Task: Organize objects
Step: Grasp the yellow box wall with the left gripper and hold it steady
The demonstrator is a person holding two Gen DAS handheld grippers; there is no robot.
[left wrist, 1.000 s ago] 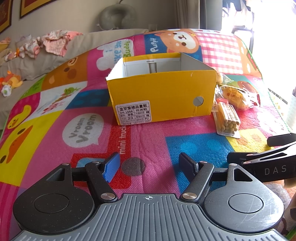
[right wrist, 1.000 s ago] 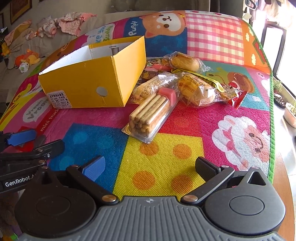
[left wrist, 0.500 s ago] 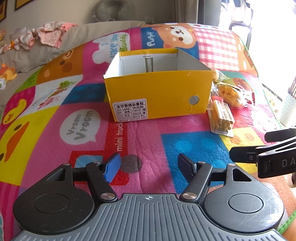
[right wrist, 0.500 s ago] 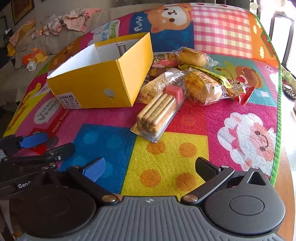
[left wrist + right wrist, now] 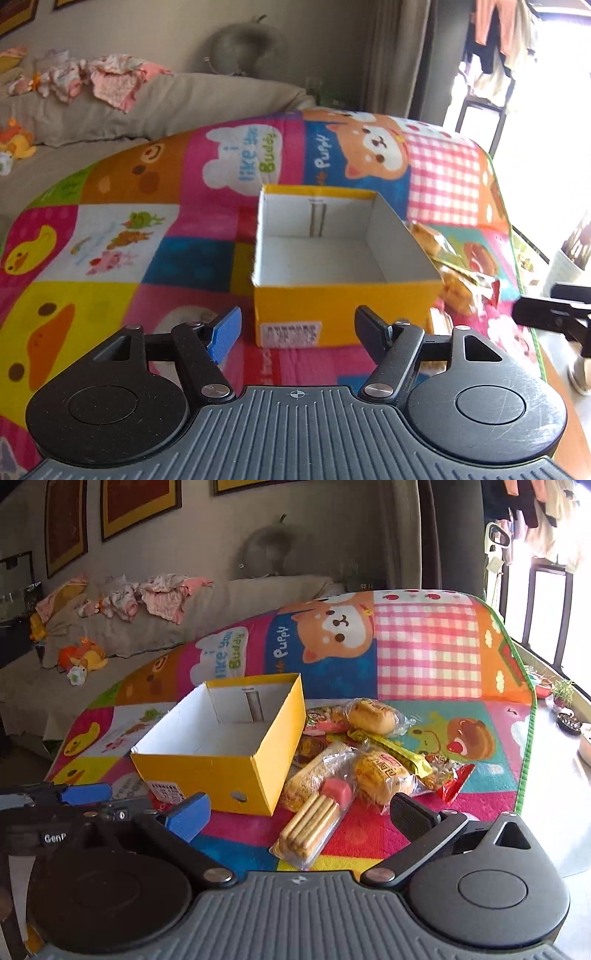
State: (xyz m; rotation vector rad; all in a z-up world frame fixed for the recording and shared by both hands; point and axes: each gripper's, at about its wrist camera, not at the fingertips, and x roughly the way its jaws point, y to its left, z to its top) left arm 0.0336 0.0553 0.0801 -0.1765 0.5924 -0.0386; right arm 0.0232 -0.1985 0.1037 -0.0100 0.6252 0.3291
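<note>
An open yellow cardboard box (image 5: 343, 310) (image 5: 207, 771) stands empty on a colourful play mat. To its right lie several wrapped snacks: a clear pack of biscuit sticks (image 5: 310, 827), a wrapped bun (image 5: 380, 775), a second bun (image 5: 371, 712) and a yellow-green bar (image 5: 391, 749). My left gripper (image 5: 297, 328) is open and empty, in front of the box. My right gripper (image 5: 299, 810) is open and empty, above the near end of the biscuit pack. The left gripper also shows in the right wrist view (image 5: 86, 794).
The play mat (image 5: 424, 653) covers a table whose right edge (image 5: 526, 738) drops off toward a bright window. A grey sofa (image 5: 110, 635) with clothes and soft toys stands behind on the left. Small plant pots (image 5: 561, 698) sit at far right.
Both grippers have risen and pitched up, so the box interior and the room behind now show. Both stay open and empty. The snacks and box have not moved.
</note>
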